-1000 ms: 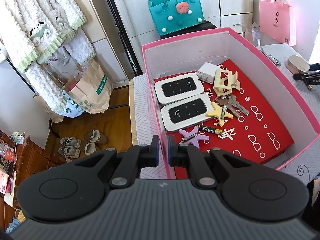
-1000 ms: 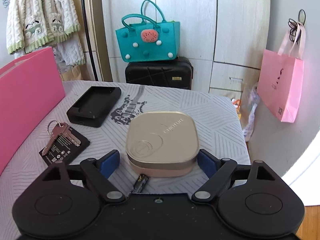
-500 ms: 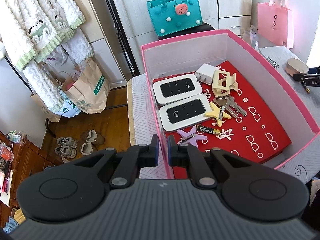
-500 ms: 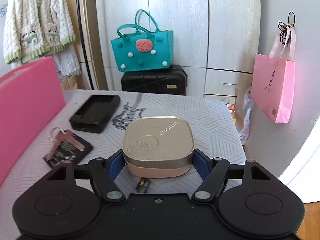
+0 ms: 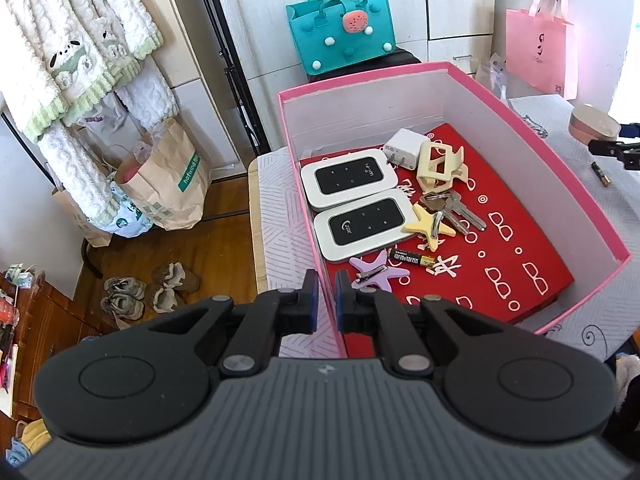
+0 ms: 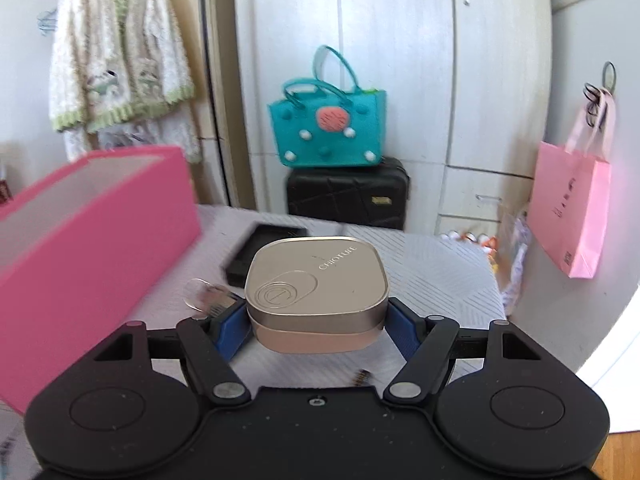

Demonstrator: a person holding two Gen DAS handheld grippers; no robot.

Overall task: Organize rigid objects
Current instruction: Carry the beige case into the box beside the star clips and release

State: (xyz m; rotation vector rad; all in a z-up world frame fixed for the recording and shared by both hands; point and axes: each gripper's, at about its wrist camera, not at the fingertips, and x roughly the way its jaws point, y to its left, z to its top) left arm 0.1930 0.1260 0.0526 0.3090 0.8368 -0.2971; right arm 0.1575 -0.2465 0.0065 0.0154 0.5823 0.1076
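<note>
Right tool is pinching the rounded-square gold metal tin by its sides, clear of the worktop. I'm keeping it level, aiming for the pink cardboard box. Left tool is clamping the box's near wall, steadying it.

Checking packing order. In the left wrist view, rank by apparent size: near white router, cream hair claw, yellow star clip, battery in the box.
1. Near white router
2. Cream hair claw
3. Yellow star clip
4. Battery

Claw versus clip is close; the claw lies farther away, so probably truly larger.
</note>
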